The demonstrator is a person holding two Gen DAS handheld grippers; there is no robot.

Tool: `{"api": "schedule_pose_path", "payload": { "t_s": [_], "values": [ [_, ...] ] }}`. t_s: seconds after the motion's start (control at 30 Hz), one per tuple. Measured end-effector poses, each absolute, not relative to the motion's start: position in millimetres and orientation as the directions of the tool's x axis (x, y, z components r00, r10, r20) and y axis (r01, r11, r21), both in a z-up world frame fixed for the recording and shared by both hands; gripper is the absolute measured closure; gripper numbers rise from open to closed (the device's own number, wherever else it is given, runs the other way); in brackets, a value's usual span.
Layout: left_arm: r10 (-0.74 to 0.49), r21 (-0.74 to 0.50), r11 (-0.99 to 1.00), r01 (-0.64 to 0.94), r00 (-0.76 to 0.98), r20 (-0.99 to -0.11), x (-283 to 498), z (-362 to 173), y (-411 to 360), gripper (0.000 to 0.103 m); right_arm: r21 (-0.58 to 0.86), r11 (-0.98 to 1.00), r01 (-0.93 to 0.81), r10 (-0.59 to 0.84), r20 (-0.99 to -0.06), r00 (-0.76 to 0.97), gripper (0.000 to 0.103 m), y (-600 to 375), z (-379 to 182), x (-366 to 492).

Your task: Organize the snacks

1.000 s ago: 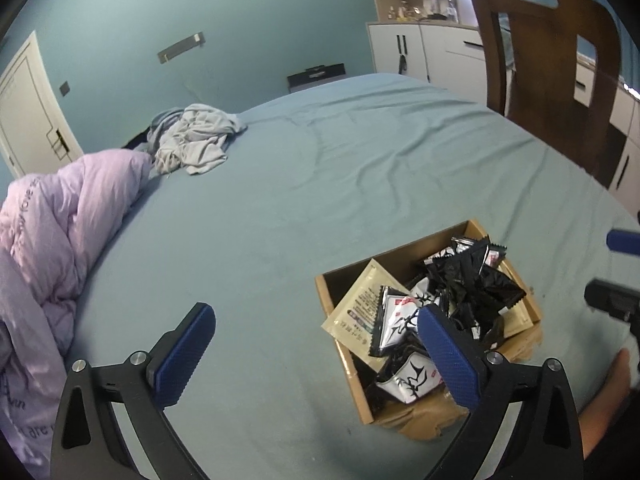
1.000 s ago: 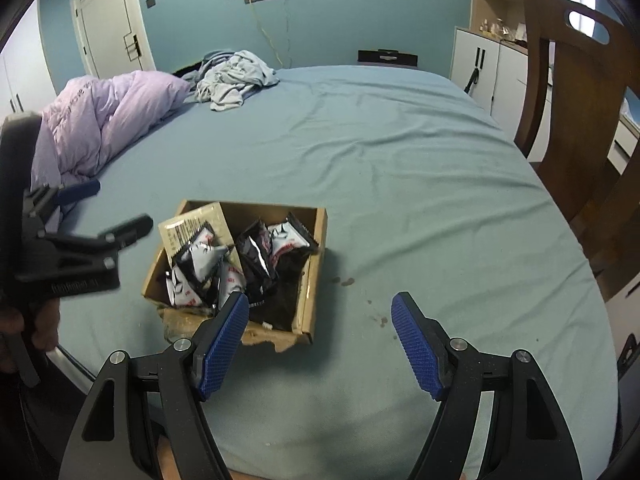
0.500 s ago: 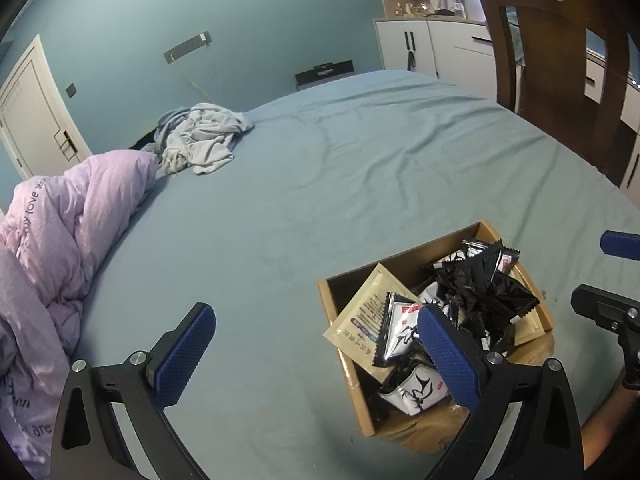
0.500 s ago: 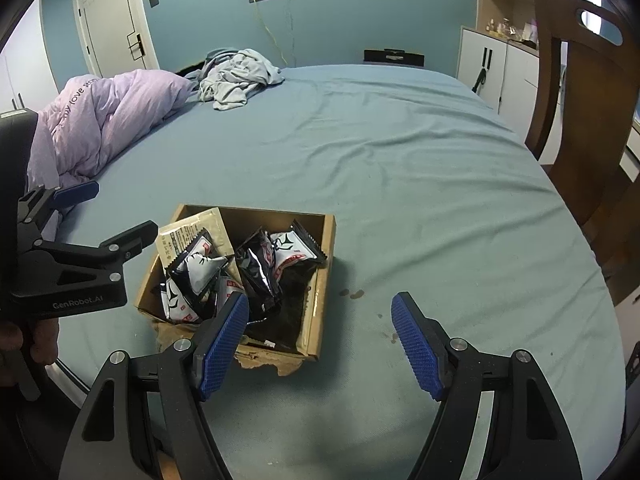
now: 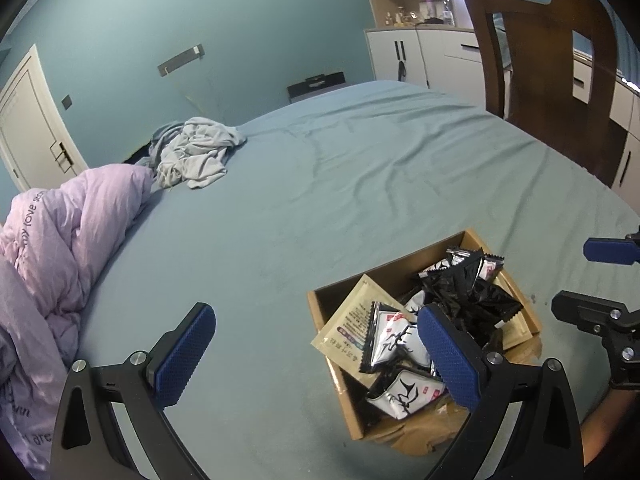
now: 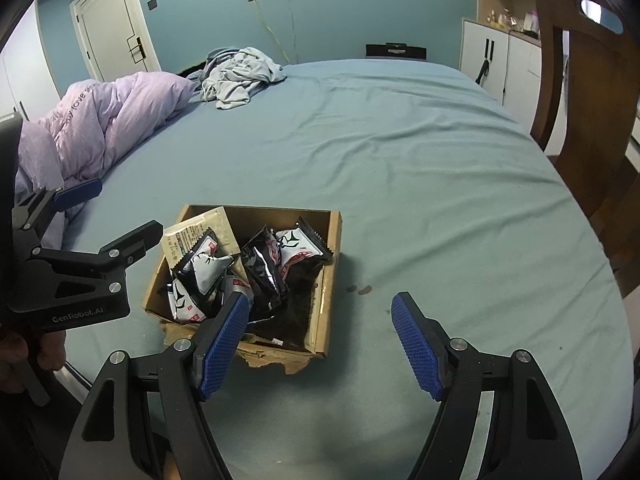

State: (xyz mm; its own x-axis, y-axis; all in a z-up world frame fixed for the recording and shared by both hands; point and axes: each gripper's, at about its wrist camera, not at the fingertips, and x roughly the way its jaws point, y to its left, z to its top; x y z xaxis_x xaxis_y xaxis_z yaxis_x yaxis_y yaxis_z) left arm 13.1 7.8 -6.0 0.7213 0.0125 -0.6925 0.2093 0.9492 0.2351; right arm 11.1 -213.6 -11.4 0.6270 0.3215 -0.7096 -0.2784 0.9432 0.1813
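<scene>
A torn cardboard box (image 5: pixel 522 312) (image 6: pixel 334 264) sits on the blue bed sheet near the front edge. It holds several black-and-white snack packets (image 5: pixel 394 340) (image 6: pixel 204 270), crumpled black packets (image 5: pixel 472 292) (image 6: pixel 264 272) and a tan sachet (image 5: pixel 352 324) (image 6: pixel 188 236). My left gripper (image 5: pixel 316 356) is open and empty, above the sheet just left of the box; it also shows in the right wrist view (image 6: pixel 102 216). My right gripper (image 6: pixel 320 344) is open and empty, near the box's front right corner; it also shows in the left wrist view (image 5: pixel 596 280).
A lilac duvet (image 5: pixel 52 240) (image 6: pixel 108 120) is bunched at the left. A grey garment (image 5: pixel 196 156) (image 6: pixel 240 72) lies at the far side. A wooden chair (image 5: pixel 552 72) (image 6: pixel 588 112) stands at the right. Small brown stains (image 6: pixel 360 290) mark the sheet.
Both grippers have moved forward a little toward the box, which now sits slightly higher in both views. Both stay open and empty.
</scene>
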Motion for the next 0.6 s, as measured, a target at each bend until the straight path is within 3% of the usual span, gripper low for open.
{"api": "schedule_pose_path", "payload": {
  "t_s": [0.6],
  "values": [
    [-0.031, 0.170, 0.963, 0.210, 0.709, -0.704, 14.9, -5.8, 11.7, 0.000, 0.162, 0.952, -0.261, 0.294, -0.722, 0.626, 0.030, -210.2, -15.3, 18.8]
  ]
}}
